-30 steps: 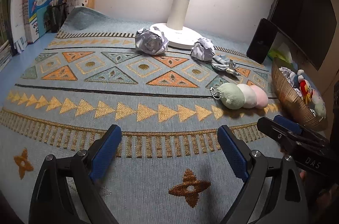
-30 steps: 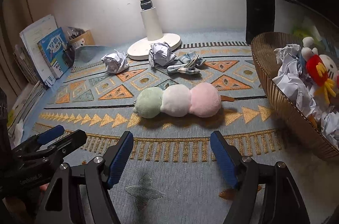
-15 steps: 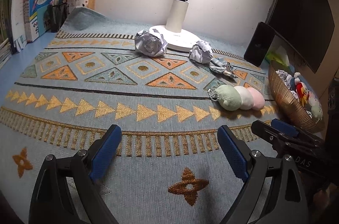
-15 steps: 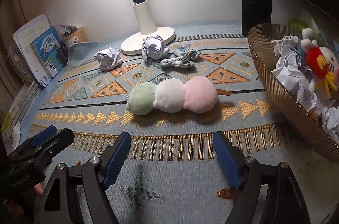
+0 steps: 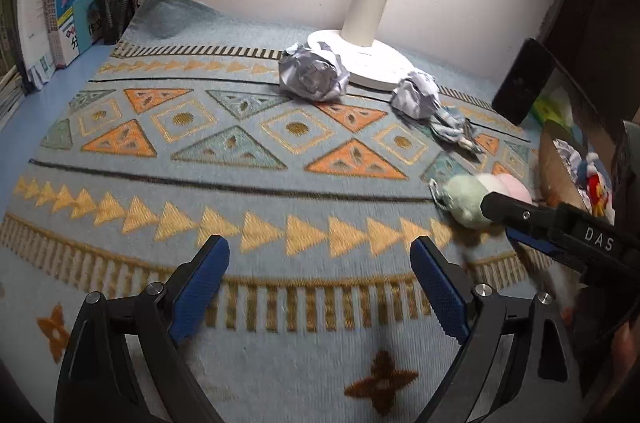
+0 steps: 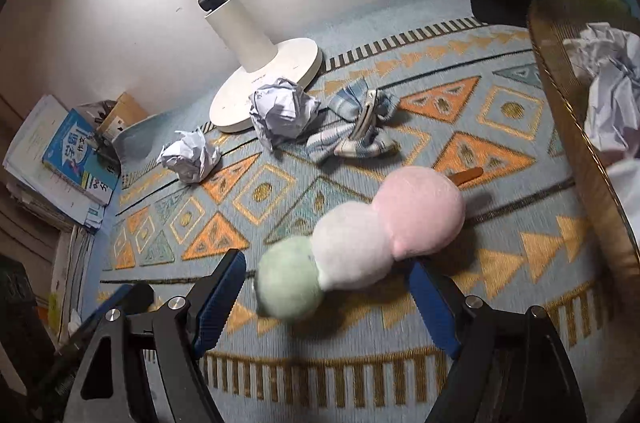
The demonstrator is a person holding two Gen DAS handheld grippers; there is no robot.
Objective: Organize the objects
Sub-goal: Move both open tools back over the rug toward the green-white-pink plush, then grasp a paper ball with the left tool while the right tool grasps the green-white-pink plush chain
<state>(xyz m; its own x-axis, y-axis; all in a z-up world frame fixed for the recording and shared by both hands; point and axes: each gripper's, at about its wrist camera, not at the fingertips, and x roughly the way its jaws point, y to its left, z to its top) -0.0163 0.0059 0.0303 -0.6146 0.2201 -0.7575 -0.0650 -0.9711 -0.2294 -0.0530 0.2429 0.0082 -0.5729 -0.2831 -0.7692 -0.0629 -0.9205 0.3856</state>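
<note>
The right gripper (image 6: 326,297) was plainly the nearer one, its blue fingers (image 6: 218,293) spread wide and gripping nothing, with the three-ball plush (image 6: 360,243) lying on the patterned mat (image 6: 500,111) just ahead of them and partly between them. The plush's long axis ran slantwise, green end close to the left finger, pink end away toward the wicker basket (image 6: 580,151) on the right. The left gripper (image 5: 320,279) hung over bare mat, also spread and empty, well apart from the toy. I counted one plush, two crumpled paper balls (image 6: 284,113) and one bundled striped cloth (image 6: 352,125) loose near the lamp base (image 6: 276,79), and more paper plus a small toy already in the basket.
</note>
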